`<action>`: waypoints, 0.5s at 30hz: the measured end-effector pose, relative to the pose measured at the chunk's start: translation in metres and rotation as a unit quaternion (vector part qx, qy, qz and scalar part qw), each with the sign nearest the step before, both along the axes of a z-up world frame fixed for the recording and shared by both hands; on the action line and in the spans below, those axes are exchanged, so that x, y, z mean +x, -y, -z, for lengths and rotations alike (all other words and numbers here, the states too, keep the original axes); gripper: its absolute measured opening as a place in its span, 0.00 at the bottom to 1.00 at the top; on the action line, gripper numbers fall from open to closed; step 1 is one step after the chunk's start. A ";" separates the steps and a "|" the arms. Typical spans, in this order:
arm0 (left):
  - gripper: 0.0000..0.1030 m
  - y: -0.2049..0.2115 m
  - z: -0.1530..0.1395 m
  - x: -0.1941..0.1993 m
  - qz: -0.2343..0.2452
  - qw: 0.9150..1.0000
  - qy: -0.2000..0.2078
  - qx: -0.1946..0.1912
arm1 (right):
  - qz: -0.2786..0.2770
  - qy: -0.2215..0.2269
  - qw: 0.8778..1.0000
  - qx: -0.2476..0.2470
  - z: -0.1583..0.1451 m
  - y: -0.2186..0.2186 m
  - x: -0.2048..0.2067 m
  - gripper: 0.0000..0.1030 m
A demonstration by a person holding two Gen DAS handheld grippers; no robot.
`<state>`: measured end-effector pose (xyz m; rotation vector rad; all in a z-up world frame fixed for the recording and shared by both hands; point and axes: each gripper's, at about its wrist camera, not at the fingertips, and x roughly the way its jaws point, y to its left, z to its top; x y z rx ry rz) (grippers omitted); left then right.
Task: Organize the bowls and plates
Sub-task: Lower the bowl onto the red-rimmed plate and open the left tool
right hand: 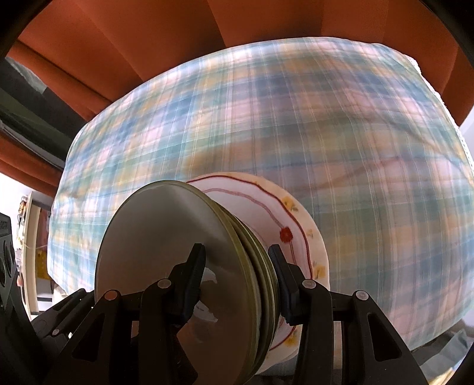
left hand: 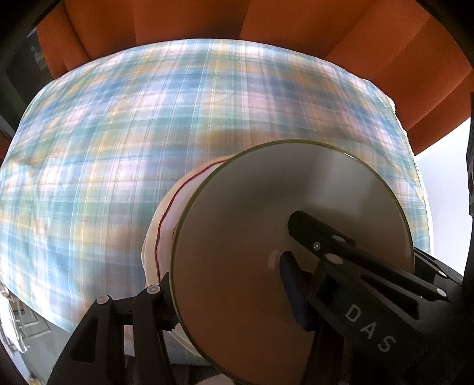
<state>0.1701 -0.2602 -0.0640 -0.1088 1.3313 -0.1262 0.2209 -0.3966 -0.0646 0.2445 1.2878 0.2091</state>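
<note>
Several grey plates with olive rims (right hand: pixel 166 237) and a white flowered plate with a red line (right hand: pixel 290 225) form one stack, held on edge over the plaid cloth. My right gripper (right hand: pixel 235 251) is shut on the stack, one pad on the grey face and the other on the flowered plate's back. In the left wrist view the grey face (left hand: pixel 266 201) fills the lower right, with the white plate (left hand: pixel 174 213) behind it. My left gripper (left hand: pixel 225 275) straddles the stack, its blue pad slightly off the grey face. A finger (left hand: pixel 299 220) of my right gripper presses on that face.
A blue, pink and yellow plaid cloth (left hand: pixel 148 118) covers the table under the stack. Orange fabric (left hand: pixel 266 23) rises behind its far edge. The table's right edge (right hand: pixel 462 142) drops off near a pale wall. The left gripper's body (right hand: pixel 6 251) shows at the left edge.
</note>
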 end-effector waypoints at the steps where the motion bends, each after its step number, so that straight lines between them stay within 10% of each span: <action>1: 0.58 0.002 0.000 0.001 0.005 1.000 0.000 0.002 | 0.000 0.001 1.000 0.000 0.000 0.000 0.002 0.46; 15: 0.68 0.011 -0.001 -0.003 0.037 0.999 0.014 0.033 | -0.006 0.003 1.000 0.029 0.006 0.008 -0.004 0.47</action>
